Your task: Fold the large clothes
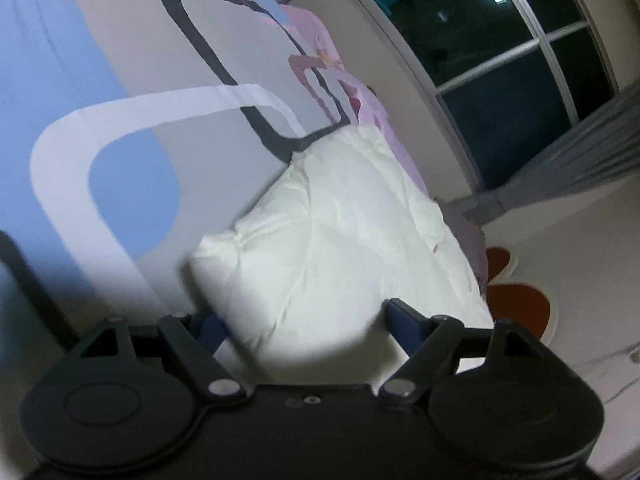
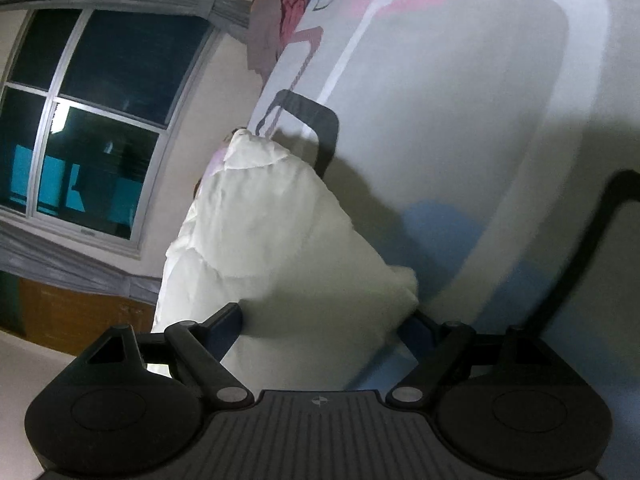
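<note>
On the bed (image 1: 80,128), whose sheet is printed with blue, grey, white and pink rounded shapes and dark outlines, lies a white padded garment (image 1: 340,232), puffy and creased, folded into a thick block. It sits along the bed's edge on the side nearest the window (image 1: 500,80), with one rounded corner toward the cameras.

From the left wrist view, the left gripper (image 1: 304,316) points down at the near end of the garment. Its jaws are spread wide, one finger at each side of the white fabric. The fabric fills the gap between them, but the pads do not look pressed into it; the picture is blurred here, so contact is hard to judge.

From the right wrist view, the right gripper (image 2: 324,320) also faces the garment (image 2: 280,240), jaws spread wide, with the garment's near corner lying between the fingers. Whether the pads touch the cloth I cannot tell.

Beyond the garment a pink and lilac cloth (image 1: 320,52) lies heaped on the far part of the bed. Past the bed's edge, the floor (image 1: 580,260) is pale, with an orange petal-shaped mat (image 1: 516,304) just beside the bed. Grey curtains (image 1: 580,160) hang at the window, whose panes are dark.
</note>
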The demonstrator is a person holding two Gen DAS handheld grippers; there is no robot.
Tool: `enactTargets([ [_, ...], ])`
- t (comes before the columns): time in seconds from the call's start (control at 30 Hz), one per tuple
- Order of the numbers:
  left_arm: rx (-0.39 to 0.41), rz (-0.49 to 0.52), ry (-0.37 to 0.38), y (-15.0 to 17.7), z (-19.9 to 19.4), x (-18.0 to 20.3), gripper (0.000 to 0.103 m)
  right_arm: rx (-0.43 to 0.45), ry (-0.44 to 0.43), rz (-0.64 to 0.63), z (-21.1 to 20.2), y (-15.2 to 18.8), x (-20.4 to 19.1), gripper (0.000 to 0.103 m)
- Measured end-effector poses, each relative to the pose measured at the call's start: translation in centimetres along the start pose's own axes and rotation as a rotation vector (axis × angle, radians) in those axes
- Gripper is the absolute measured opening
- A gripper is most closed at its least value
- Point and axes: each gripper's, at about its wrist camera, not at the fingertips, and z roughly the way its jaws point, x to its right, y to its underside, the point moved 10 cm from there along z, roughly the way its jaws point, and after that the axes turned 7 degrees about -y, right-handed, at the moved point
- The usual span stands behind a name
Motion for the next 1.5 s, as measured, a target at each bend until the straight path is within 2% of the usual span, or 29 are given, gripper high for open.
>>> enactTargets([
  [0.03, 0.002, -0.008, 0.000, 0.0, 0.0, -0.2, 0.077, 0.002, 0.005, -0.010, 0.3, 0.1, 0.0, 0.083],
  [0.1, -0.009, -0.006, -0.005, 0.0, 0.2, -0.3, 0.060, 0.009, 0.021, -0.048, 0.4, 0.2, -0.2, 0.081],
  [0.13, -0.014, 0.007, -0.008, 0.1, -0.3, -0.4, 0.055, 0.010, 0.026, -0.066, 0.3, 0.3, -0.2, 0.071],
  [0.17, -0.016, 0.020, -0.006, 0.1, -0.1, -0.2, 0.044, 0.009, 0.024, -0.072, 0.5, 0.4, -0.1, 0.063],
  [0.2, -0.019, 0.032, -0.001, 0.1, -0.2, 0.0, 0.035, 0.012, 0.013, -0.069, 0.5, 0.4, -0.1, 0.058],
  [0.27, -0.012, 0.064, 0.005, 0.2, -1.0, 0.5, 0.026, 0.016, -0.005, -0.077, 0.3, 0.5, -0.5, 0.041],
  [0.37, 0.006, 0.081, 0.017, 0.0, -2.3, 1.0, 0.021, 0.020, 0.000, -0.159, -0.5, 0.7, -2.0, 0.033],
  [0.53, 0.028, 0.084, 0.033, 0.1, -5.2, 1.1, 0.020, 0.024, -0.036, -0.228, -3.1, 1.6, -4.0, 0.032],
  [0.7, 0.032, 0.096, 0.040, 1.7, -8.9, 0.0, 0.020, 0.006, -0.042, -0.254, -6.5, 3.4, -4.1, 0.032],
  [1.03, 0.012, 0.096, 0.018, 6.4, -15.5, -4.2, 0.020, -0.026, -0.031, -0.257, -13.7, 7.8, -1.0, 0.032],
  [1.33, -0.001, 0.128, -0.010, 8.2, -17.7, -6.0, 0.021, -0.052, -0.012, -0.231, -16.4, 9.5, 1.6, 0.032],
  [1.43, -0.029, 0.148, -0.043, 8.6, -16.5, -7.0, 0.034, -0.059, 0.003, -0.224, -15.7, 9.4, 2.8, 0.032],
  [1.47, -0.037, 0.137, -0.054, 8.6, -16.2, -7.4, 0.046, -0.057, 0.007, -0.231, -15.5, 9.4, 3.0, 0.032],
  [1.5, -0.034, 0.125, -0.070, 8.6, -16.0, -7.9, 0.062, -0.058, 0.008, -0.241, -15.5, 9.4, 3.1, 0.032],
])
